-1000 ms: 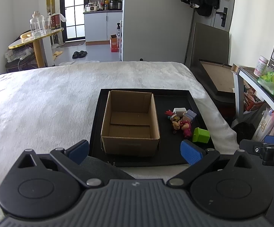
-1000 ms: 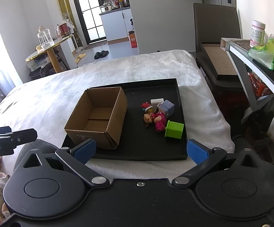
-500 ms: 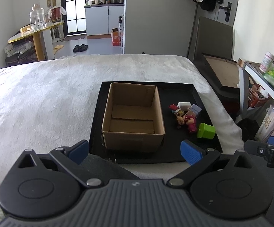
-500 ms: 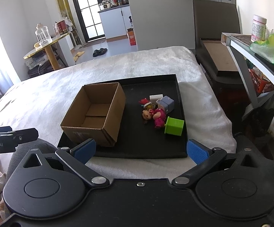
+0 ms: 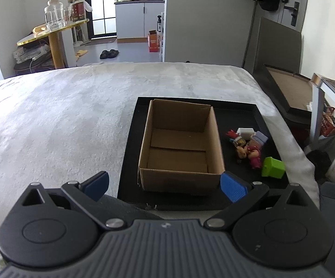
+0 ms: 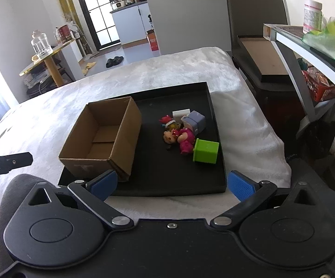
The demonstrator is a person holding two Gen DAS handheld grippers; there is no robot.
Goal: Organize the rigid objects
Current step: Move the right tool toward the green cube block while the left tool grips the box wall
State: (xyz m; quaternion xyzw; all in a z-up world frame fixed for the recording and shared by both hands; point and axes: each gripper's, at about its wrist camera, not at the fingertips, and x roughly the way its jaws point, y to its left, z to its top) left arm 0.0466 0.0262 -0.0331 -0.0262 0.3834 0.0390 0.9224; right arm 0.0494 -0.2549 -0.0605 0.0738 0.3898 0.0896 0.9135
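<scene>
An open, empty cardboard box [image 5: 181, 148] [image 6: 102, 139] stands on the left half of a black tray [image 5: 130, 143] [image 6: 174, 173] on a white bed. To its right lie small toys: a green cube [image 5: 272, 167] [image 6: 205, 151], a pink figure [image 5: 253, 154] [image 6: 186, 140], a lilac block [image 5: 260, 137] [image 6: 195, 121], a white block [image 5: 245, 131] [image 6: 181, 113] and a red-capped figure [image 6: 167, 121]. My left gripper [image 5: 165, 186] hangs open near the tray's front edge, before the box. My right gripper [image 6: 172, 183] is open too, nothing between its fingers, just short of the tray.
The white blanket [image 5: 63, 120] spreads wide to the left of the tray. A desk [image 6: 306, 53] with a green bag and a jar stands on the right, with a dark chair [image 6: 255, 11] behind. A round table [image 5: 51, 34] is far left.
Both grippers have moved forward toward the tray, so the box and toys look larger. Nothing on the tray has shifted, and both grippers stay open.
</scene>
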